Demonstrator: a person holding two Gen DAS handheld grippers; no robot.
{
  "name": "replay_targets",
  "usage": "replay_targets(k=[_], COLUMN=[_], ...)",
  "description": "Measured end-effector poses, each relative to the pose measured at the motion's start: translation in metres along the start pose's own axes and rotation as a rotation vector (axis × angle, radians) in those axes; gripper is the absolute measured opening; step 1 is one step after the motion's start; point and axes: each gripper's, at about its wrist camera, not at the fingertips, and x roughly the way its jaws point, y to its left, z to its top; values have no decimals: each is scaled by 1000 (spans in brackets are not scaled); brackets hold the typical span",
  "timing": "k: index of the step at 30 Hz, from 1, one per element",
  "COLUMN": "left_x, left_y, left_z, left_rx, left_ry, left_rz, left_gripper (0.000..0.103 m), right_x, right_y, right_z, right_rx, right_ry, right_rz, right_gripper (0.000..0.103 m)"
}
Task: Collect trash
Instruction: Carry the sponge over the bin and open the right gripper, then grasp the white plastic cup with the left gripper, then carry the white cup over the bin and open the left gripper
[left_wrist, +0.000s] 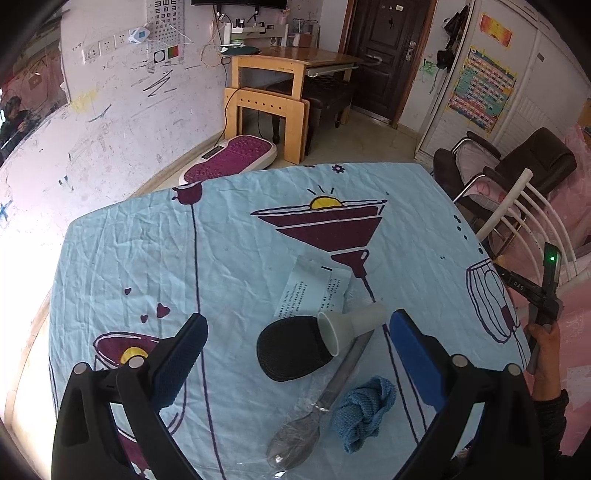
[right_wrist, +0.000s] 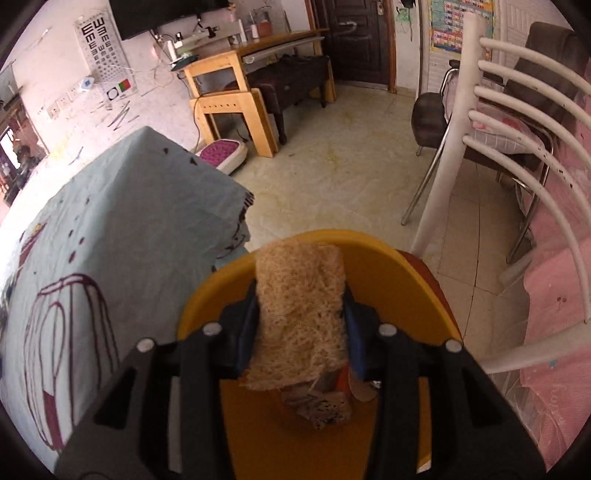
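My left gripper (left_wrist: 297, 325) is open and empty above the table's blue cloth (left_wrist: 147, 266). Between and ahead of its fingers lie a black oval pad (left_wrist: 290, 349), a grey funnel-shaped cap (left_wrist: 349, 323), a folded printed paper (left_wrist: 314, 291), a spoon in clear wrap (left_wrist: 317, 417) and a crumpled blue rag (left_wrist: 364, 411). My right gripper (right_wrist: 301, 295) is shut on a tan fibrous sponge (right_wrist: 301, 314) and holds it over a yellow bin (right_wrist: 399, 288). Scraps of trash (right_wrist: 325, 406) lie inside the bin below the sponge.
A white slatted chair (right_wrist: 517, 155) stands right of the bin. The table's corner (right_wrist: 236, 206) is left of the bin. A wooden desk (left_wrist: 291, 70), a purple foot mat (left_wrist: 231, 158) and dark chairs (left_wrist: 517, 166) stand beyond the table.
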Motion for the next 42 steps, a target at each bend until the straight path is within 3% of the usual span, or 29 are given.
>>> replay_targets(k=[1, 2, 8, 10, 12, 16, 18, 32, 36, 42], left_x=[3, 6, 27, 34, 41, 54, 57, 34, 27, 46], left_y=[-4, -8, -30, -33, -33, -34, -35, -69, -111, -219], left_z=[1, 2, 5, 7, 8, 8, 6, 18, 30, 43], left_rx=[1, 7, 17, 10, 3, -15, -16, 29, 103, 254], left_ry=[10, 18, 75, 90, 111, 152, 158, 91, 76, 94], left_rz=[-10, -20, -109, -111, -109, -126, -136, -239, -285, -358], left_gripper=[94, 94, 94, 91, 72, 61, 48, 48, 48, 48], right_x=[1, 1, -5, -8, -9, -12, -13, -29, -46, -84], right_y=[-1, -2, -10, -14, -17, -21, -24, -35, -47, -92], right_z=[-1, -2, -8, -9, -9, -12, -12, -14, -14, -24], right_rx=[8, 13, 29, 39, 47, 56, 62, 82, 102, 202], right_ry=[-3, -6, -23, -29, -30, -34, -35, -73, -112, -205], right_rz=[4, 8, 22, 31, 42, 48, 51, 69, 60, 27], right_gripper=[74, 79, 83, 90, 90, 91, 91, 91, 91, 91])
